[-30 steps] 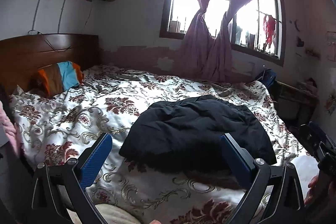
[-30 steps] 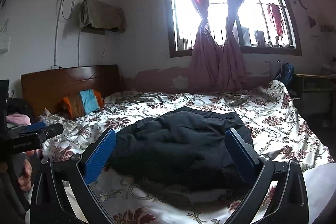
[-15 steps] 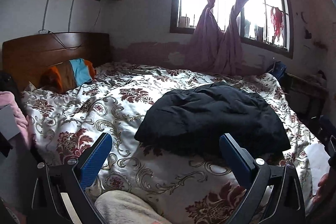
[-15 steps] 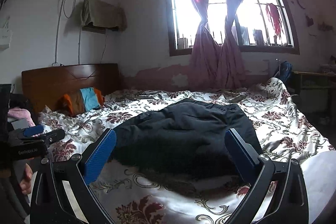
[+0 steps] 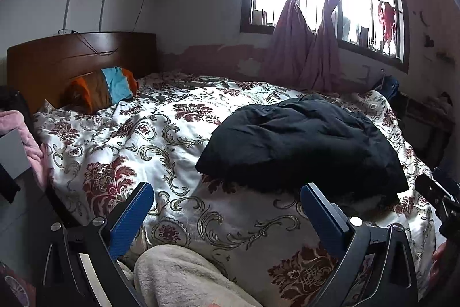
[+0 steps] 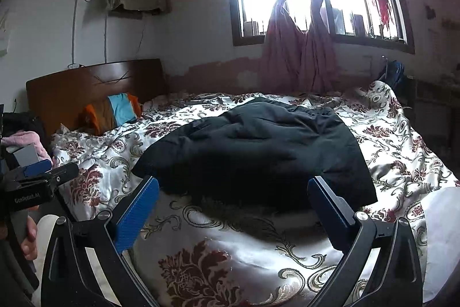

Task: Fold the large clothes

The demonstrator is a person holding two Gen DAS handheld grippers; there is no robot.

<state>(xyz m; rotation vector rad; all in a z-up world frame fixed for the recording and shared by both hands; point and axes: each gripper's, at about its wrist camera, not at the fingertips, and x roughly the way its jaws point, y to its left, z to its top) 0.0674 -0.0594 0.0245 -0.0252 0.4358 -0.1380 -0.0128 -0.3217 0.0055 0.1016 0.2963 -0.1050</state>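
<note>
A dark padded garment [image 5: 302, 146] lies bunched on the floral bedspread [image 5: 138, 146], filling the centre of the right wrist view and sitting right of centre in the left wrist view, its long axis running roughly across the frame. Both the left gripper [image 5: 227, 209] and the right gripper [image 6: 233, 203] are spread wide and hold nothing, each short of the garment's near edge; the right one faces it squarely, so it looks the nearer (a judgement only). No containers show.
</note>
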